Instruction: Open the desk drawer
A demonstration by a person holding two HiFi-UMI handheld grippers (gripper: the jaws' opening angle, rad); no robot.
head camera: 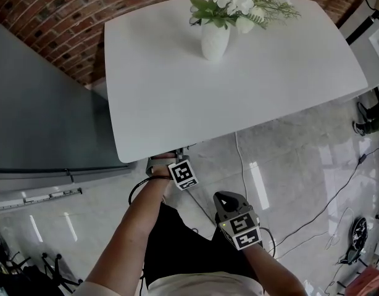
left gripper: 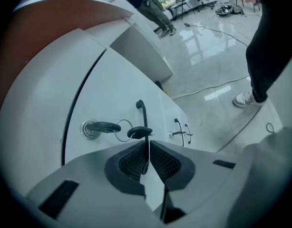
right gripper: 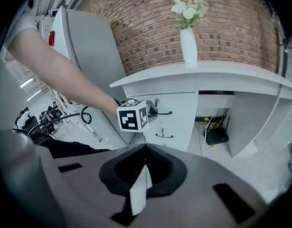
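Left gripper (left gripper: 147, 151) pinches shut on the handle (left gripper: 142, 112), just beside the lock (left gripper: 89, 128) on the drawer (left gripper: 115, 87).
We should pull straight back, square to the drawer, clear of the key (left gripper: 139, 133) dangling by the lock; right gripper (right gripper: 145, 172), closed and empty, hangs well away.

Keys (left gripper: 102, 127) just beside drawer handle (left gripper: 142, 110)

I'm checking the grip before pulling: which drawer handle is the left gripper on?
The top drawer handle, beside the inserted key; the left gripper is shut on it. The lower handles stand free.
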